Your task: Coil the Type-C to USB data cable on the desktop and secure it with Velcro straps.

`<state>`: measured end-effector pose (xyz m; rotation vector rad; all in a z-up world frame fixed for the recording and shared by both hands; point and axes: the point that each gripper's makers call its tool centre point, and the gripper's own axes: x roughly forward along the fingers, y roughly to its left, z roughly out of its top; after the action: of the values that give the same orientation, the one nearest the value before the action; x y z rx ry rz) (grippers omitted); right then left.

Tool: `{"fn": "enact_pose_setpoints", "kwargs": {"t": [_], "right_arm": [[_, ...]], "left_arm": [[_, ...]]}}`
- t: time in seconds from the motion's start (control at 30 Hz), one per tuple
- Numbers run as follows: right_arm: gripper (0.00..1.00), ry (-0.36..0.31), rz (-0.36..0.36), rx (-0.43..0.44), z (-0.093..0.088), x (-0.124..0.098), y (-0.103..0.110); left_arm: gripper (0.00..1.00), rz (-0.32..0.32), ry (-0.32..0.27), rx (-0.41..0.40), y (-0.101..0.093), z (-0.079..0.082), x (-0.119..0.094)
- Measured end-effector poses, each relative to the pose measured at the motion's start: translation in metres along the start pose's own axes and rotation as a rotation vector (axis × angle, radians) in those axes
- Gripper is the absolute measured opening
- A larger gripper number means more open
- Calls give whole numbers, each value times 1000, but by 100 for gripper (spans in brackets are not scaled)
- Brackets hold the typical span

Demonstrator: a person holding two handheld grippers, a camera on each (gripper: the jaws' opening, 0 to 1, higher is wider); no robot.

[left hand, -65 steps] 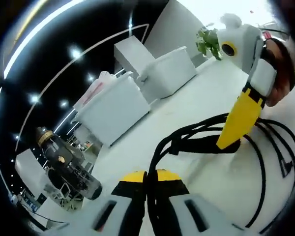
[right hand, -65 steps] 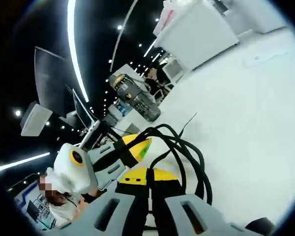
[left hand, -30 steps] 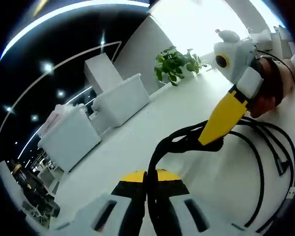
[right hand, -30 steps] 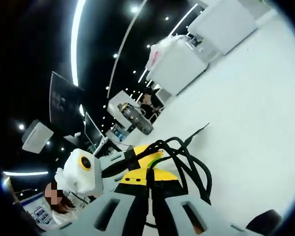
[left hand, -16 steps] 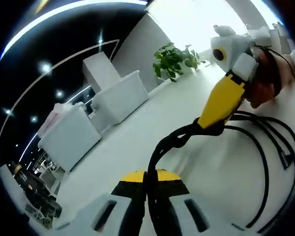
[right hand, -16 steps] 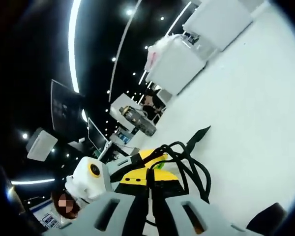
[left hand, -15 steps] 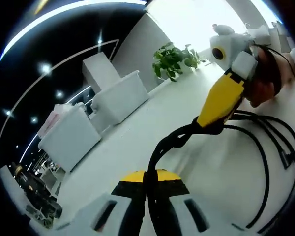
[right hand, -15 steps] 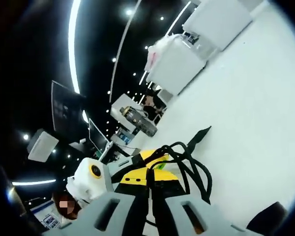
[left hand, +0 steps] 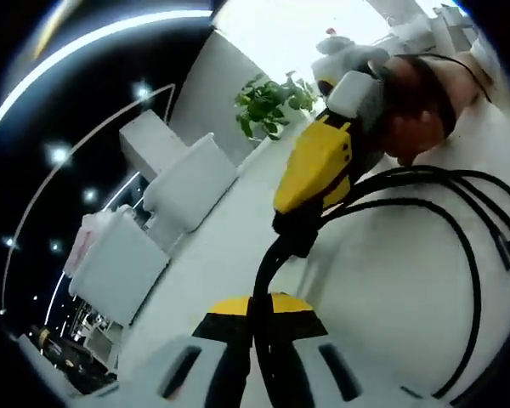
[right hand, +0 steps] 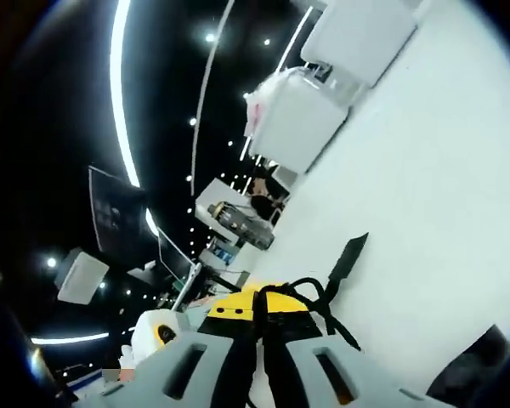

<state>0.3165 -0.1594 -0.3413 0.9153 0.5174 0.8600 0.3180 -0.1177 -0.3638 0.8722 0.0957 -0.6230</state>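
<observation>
Cable (left hand: 459, 255) coiled in loops at 3 o'clock over the desk (left hand: 382, 297). Left gripper (left hand: 260, 304) clamped on bundle; right gripper (right hand: 260, 308) clamped too. Strap (right hand: 347, 257) sticking out loose at 12, likely not yet wrapped.

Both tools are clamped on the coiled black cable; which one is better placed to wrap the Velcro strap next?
Probably the right tool: the loose Velcro strap sticks out just past its tips, beside its grip on the cable. The left tool can keep the bundle steady.
</observation>
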Motion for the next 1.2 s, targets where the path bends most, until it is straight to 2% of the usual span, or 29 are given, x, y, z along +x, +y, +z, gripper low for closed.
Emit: {"fn": "enact_pose_setpoints", "kwargs": {"t": [0.1,0.3,0.4,0.43,0.63,0.8,0.87,0.97,1.03,1.2], "right_arm": [[1,-7,-9,27,1,0,-3],[2,-27,-50,8,6,-1,-9],[2,-21,-94,-22,4,-2,-15],[2,-4,-136,-60,1,-3,-22],[2,23,-186,-176,-3,1,-23],[2,27,-213,-155,-1,2,-33],[2,24,-197,-104,-2,1,-32],[2,8,-148,-83,1,1,-23],[2,-4,-129,-101,3,-2,-16],[2,-21,58,-93,15,-5,23]], "left_arm": [[7,-4,5,51,-2,1,1],[8,-17,-3,124,-5,5,3],[8,-18,-1,155,-6,5,4],[8,-20,-1,158,-6,5,3],[8,-29,11,218,-9,2,3],[8,-39,7,265,-10,3,4],[8,-36,9,274,-10,3,4],[8,-32,5,260,-9,3,4],[7,-39,-7,197,-8,3,5],[7,-36,-32,33,2,6,1]]}}
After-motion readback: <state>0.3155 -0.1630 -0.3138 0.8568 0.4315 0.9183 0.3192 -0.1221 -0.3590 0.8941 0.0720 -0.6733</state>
